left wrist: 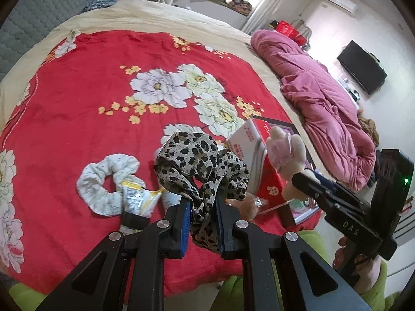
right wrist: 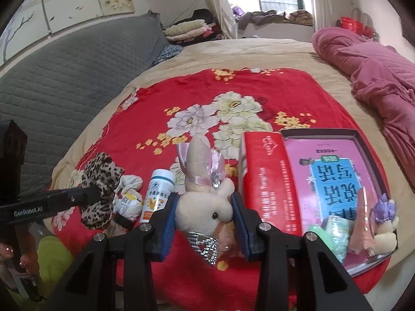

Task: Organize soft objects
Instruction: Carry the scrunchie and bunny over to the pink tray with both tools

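Observation:
My left gripper [left wrist: 202, 199] is shut on a leopard-print scrunchie [left wrist: 199, 163], which hangs lifted above the red floral blanket [left wrist: 103, 90]. In the right wrist view that scrunchie [right wrist: 101, 181] dangles from the left gripper [right wrist: 96, 192] at the left. My right gripper [right wrist: 205, 198] is shut on a cream plush bunny [right wrist: 205, 204] with pink ribbon ears, gripped at its head. The left wrist view shows the bunny [left wrist: 285, 147] raised beside a red box. A white scrunchie [left wrist: 103, 181] lies flat on the blanket.
A white bottle [right wrist: 157, 194] and a snack packet [left wrist: 137, 199] lie by the white scrunchie. A red box [right wrist: 267, 181] stands against a dark tray [right wrist: 359, 140] holding a pink book, a green item and a small plush [right wrist: 386, 233]. A pink quilt [right wrist: 376, 72] lies at the right.

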